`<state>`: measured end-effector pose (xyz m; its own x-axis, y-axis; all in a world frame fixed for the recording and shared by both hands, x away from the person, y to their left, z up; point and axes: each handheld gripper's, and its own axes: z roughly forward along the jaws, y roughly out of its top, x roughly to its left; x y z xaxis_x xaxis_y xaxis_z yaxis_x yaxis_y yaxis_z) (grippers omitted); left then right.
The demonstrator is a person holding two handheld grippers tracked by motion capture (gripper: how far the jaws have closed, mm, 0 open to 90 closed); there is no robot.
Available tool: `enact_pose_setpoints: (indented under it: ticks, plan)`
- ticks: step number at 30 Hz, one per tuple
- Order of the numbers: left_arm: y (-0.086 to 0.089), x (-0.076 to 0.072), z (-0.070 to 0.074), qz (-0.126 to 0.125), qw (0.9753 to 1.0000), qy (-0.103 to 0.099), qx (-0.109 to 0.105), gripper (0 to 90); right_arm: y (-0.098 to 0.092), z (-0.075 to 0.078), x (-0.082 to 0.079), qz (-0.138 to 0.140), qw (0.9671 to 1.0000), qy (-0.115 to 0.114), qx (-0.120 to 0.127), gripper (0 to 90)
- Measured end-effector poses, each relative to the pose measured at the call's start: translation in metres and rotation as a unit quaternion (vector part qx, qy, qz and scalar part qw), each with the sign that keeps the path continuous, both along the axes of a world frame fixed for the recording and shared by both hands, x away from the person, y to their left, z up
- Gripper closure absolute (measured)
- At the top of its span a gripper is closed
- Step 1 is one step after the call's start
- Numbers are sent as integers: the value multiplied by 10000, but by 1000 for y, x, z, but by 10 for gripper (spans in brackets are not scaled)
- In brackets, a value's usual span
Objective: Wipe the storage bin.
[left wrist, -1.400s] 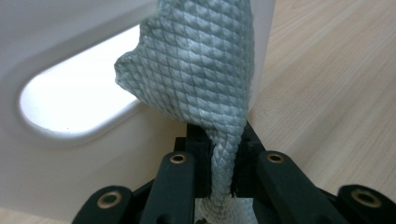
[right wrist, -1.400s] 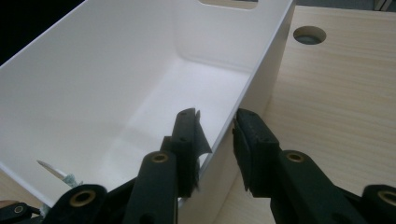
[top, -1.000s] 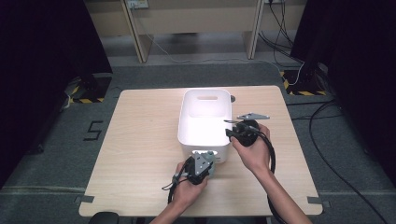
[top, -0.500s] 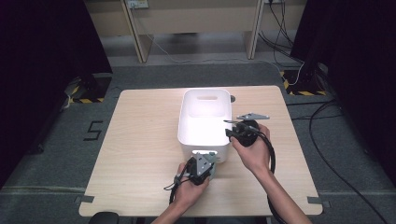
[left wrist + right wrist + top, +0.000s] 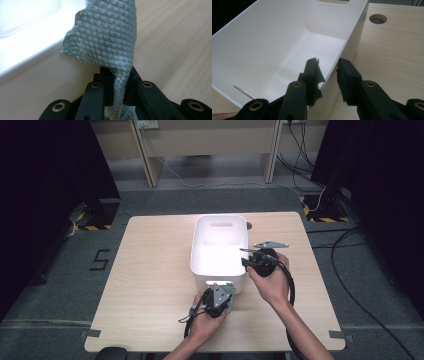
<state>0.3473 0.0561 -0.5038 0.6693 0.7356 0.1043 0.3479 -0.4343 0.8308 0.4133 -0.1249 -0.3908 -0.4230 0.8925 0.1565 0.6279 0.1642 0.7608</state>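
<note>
A white plastic bin (image 5: 220, 247) stands in the middle of the wooden table (image 5: 150, 270). My left gripper (image 5: 218, 299) sits just in front of the bin's near wall. In the left gripper view it (image 5: 117, 72) is shut on a grey-green quilted cloth (image 5: 107, 37), which stands up between the jaws beside the bin's wall (image 5: 37, 75). My right gripper (image 5: 251, 258) is at the bin's right rim. In the right gripper view it (image 5: 327, 63) is open and straddles the side wall (image 5: 342, 52), one jaw inside the bin and one outside.
A round cable hole (image 5: 378, 18) is in the table behind the bin's far right corner. The bin's far wall has a handle cut-out (image 5: 220, 225). Cables (image 5: 350, 285) run over the floor to the right of the table.
The left gripper with the cloth has crept slightly toward the bin's front wall. The right gripper has stayed at the rim.
</note>
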Motion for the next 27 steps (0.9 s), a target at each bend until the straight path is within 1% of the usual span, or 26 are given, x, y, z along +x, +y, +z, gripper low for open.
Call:
enact_pose_setpoints:
  ticks: [4,7,8,10,13,16,19,20,23,24,27]
  plan:
    - [-3,0,1,-7,10000,-7,-32,811,0,0,0,-5,10000,10,10,700]
    - [-3,0,2,-24,10000,-13,-14,811,0,0,0,-2,10000,12,19,700]
    - [-4,0,2,-15,10000,-21,-57,811,0,0,0,4,10000,6,11,700]
    - [-5,0,3,-15,10000,-40,-75,811,0,0,0,2,10000,12,17,700]
    - [-5,-1,5,-25,10000,-61,-69,811,0,0,0,9,10000,8,16,700]
    - [-5,-1,7,-2,9999,-113,-128,811,0,0,0,10,10000,7,15,699]
    - [-5,-2,9,-10,9999,-94,-143,811,0,0,0,10,10000,6,17,699]
    - [-6,-2,10,2,9997,-115,-192,811,0,0,0,10,10000,7,18,700]
    - [-7,-2,13,-15,9997,-134,-204,811,0,0,0,8,10000,7,18,699]
    - [-7,-2,15,-20,9996,-145,-241,811,0,0,0,8,10000,7,18,699]
    - [-7,-2,15,-25,9995,-105,-281,811,0,0,0,2,10000,6,23,699]
